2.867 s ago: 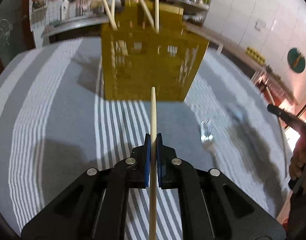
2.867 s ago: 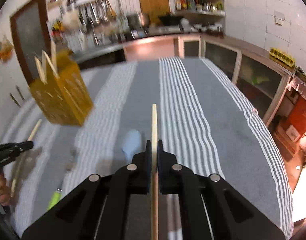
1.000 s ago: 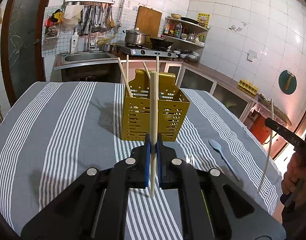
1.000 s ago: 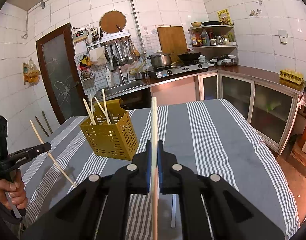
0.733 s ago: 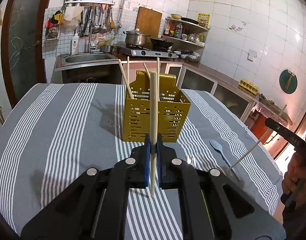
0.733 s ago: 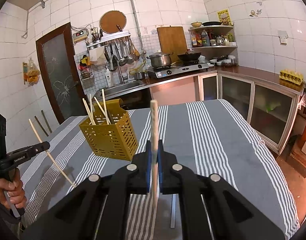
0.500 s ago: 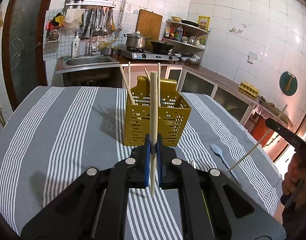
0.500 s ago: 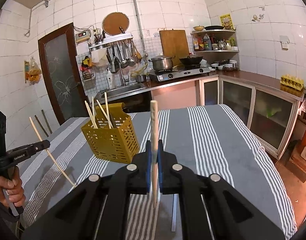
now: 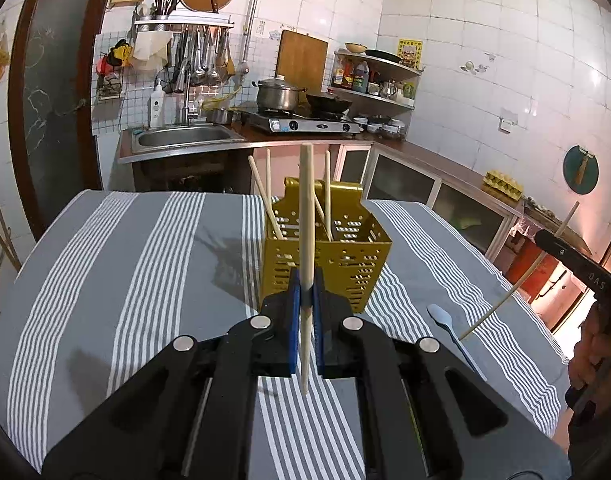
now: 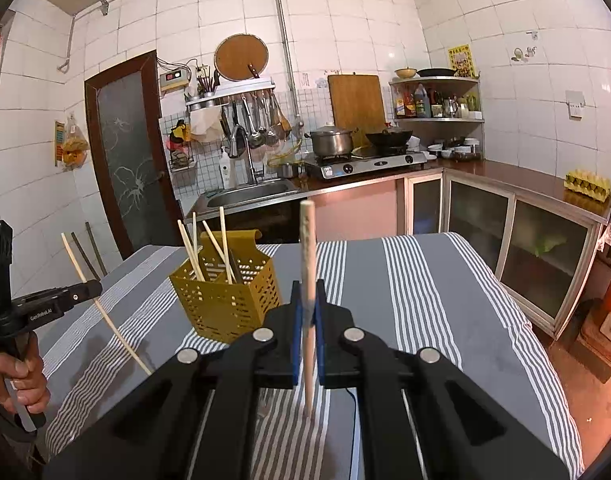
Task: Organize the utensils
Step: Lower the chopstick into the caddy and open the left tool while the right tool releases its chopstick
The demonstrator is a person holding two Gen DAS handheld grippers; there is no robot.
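Tablecloth [image 9: 145, 264]: grey ground with groups of narrow white stripes. Utensil caddy [image 9: 347, 256], centre of the left wrist view: mustard yellow, its walls punched with rows of small slots. Chopsticks [image 9: 265, 188] standing in it: pale natural wood. Chopstick [image 9: 306, 216] in the left gripper [image 9: 305, 312]: the same pale wood; gripper body black, pads [image 9: 294, 320] blue. Right gripper [image 10: 306, 320]: black with blue pads, its chopstick [image 10: 308, 264] pale wood. Spoon [image 9: 445, 322], lower right: light blue. Wall tiles [image 10: 345, 8]: glossy white. Door frame [image 10: 145, 140], left: dark brown.
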